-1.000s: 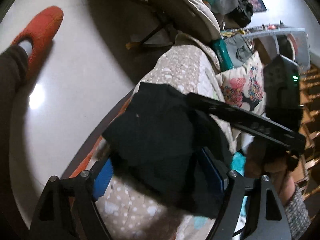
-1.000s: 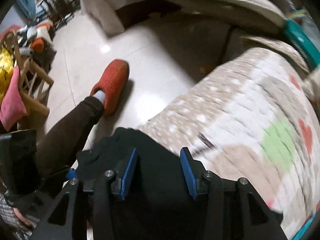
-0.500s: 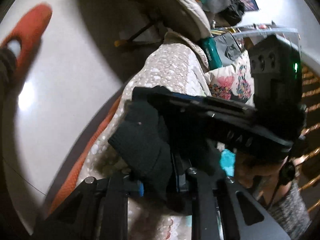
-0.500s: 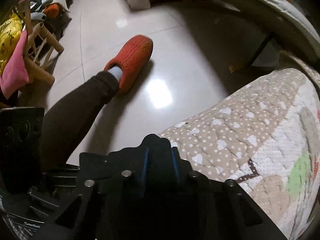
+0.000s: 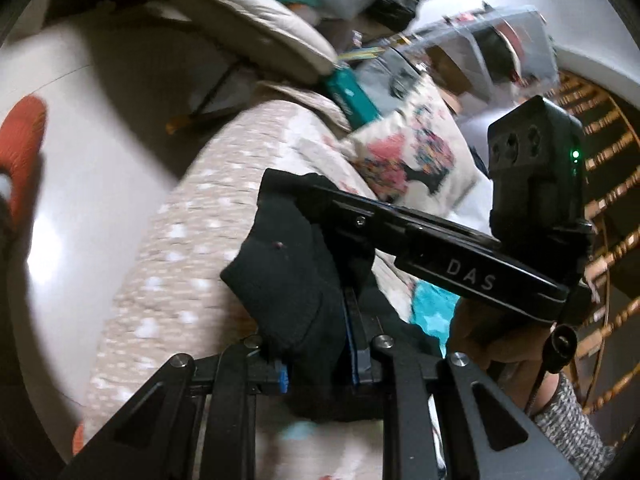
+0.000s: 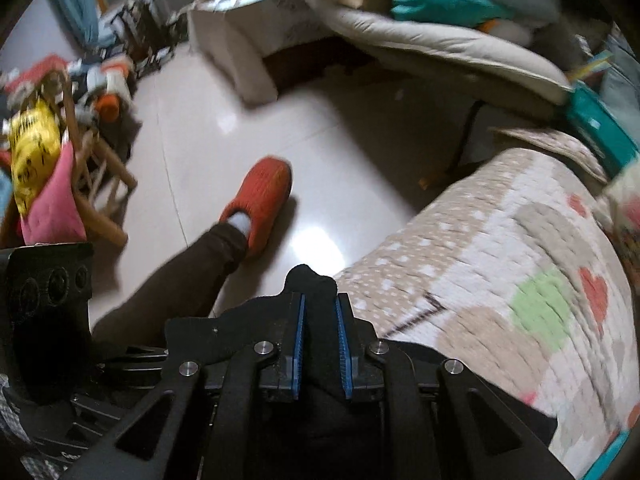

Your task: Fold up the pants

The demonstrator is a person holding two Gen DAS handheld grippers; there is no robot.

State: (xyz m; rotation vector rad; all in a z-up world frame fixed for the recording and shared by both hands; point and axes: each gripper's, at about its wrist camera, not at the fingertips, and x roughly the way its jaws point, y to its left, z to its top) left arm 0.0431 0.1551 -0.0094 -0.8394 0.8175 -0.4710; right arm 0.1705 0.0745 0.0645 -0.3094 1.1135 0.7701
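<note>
Pants (image 5: 296, 280) are pinched at one end in both my left tool (image 5: 316, 356) and right tool (image 6: 319, 344), jaws just clamped down on the black cloth, at the quilted bed's (image 6: 500, 280) near edge, so folding's barely started.

Left wrist: close, looking along quilt (image 5: 180, 248). Right wrist: steeply down at floor (image 6: 224, 128). Shared: quilt, slipper (image 6: 260, 204).

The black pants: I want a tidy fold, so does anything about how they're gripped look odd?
Nothing stands out. Left gripper and right gripper each pinch bunched black pants above the quilt.
</note>
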